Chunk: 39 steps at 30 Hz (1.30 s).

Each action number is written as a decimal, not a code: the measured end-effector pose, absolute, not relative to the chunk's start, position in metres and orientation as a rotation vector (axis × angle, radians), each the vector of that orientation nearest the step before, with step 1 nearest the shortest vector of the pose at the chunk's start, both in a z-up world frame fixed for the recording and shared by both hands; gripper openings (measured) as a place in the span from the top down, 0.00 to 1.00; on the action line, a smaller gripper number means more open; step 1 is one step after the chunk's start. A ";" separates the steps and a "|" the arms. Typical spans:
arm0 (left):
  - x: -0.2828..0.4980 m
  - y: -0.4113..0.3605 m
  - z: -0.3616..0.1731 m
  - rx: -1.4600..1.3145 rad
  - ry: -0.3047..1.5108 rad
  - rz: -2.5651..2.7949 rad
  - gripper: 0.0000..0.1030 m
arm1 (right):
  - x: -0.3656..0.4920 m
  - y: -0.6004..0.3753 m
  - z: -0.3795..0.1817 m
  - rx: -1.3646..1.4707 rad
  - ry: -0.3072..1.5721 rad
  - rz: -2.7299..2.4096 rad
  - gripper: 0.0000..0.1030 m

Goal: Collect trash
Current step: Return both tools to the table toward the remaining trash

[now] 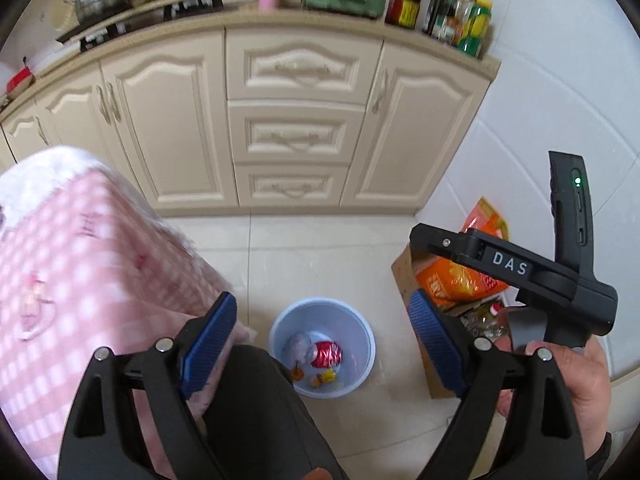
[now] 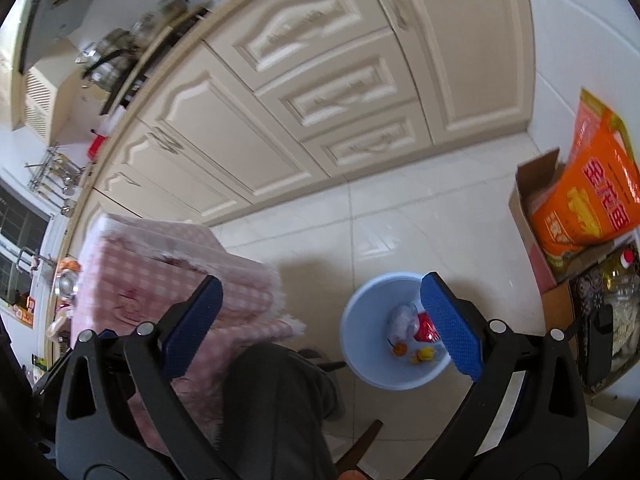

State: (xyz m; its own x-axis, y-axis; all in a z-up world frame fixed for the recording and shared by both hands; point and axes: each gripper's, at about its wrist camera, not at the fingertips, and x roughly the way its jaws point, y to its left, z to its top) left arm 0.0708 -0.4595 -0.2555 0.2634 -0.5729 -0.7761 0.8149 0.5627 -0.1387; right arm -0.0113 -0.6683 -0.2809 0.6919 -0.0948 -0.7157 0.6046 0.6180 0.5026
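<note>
Trash sits down in the blue bin (image 1: 322,350) on the tiled floor (image 1: 320,248): a crushed red wrapper (image 1: 328,354), a pale crumpled bag (image 1: 300,346) just beside it, and small yellow and orange scraps (image 1: 324,378) on the bin's bottom. Above the bin hangs the left hand-held gripper (image 1: 322,340), its blue pads spread wide apart with nothing between them. Over to the bin's right, the right hand-held gripper (image 2: 324,328) shows in the left camera too, gripped in a hand (image 1: 576,384); in its own view its pads stand wide apart as well, empty, with the near one overlapping the bin's rim. Left of the bin, a pink checked cloth (image 1: 80,264) drapes down. Behind the bin runs the cream cabinet (image 1: 296,120) under the counter (image 1: 280,20). Right of the bin stands a cardboard box (image 2: 536,240) with an orange bag (image 2: 592,200) sticking out.
</note>
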 end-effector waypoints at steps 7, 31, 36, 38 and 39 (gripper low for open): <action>0.082 -0.399 -0.198 0.212 0.765 -0.915 0.13 | 0.013 -0.626 -0.220 0.720 0.628 -0.357 0.06; 0.132 -0.143 -0.116 0.017 0.501 -0.577 0.13 | 0.133 -0.412 -0.107 0.434 0.569 0.033 0.06; 0.144 -0.095 -0.115 -0.006 0.483 -0.476 0.13 | 0.158 -0.362 -0.106 0.371 0.596 0.119 0.06; 0.150 -0.077 -0.118 -0.018 0.490 -0.437 0.13 | 0.167 -0.342 -0.108 0.349 0.611 0.154 0.06; 0.151 -0.068 -0.121 -0.022 0.492 -0.419 0.13 | 0.171 -0.335 -0.109 0.342 0.618 0.164 0.06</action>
State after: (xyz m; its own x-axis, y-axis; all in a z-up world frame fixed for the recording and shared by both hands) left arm 0.1515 -0.0677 -0.1209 0.7980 -0.3961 -0.4542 0.3855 0.9148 -0.1206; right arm 0.1706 -0.3353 -0.1090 0.8046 0.2516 -0.5380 -0.0492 0.9310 0.3618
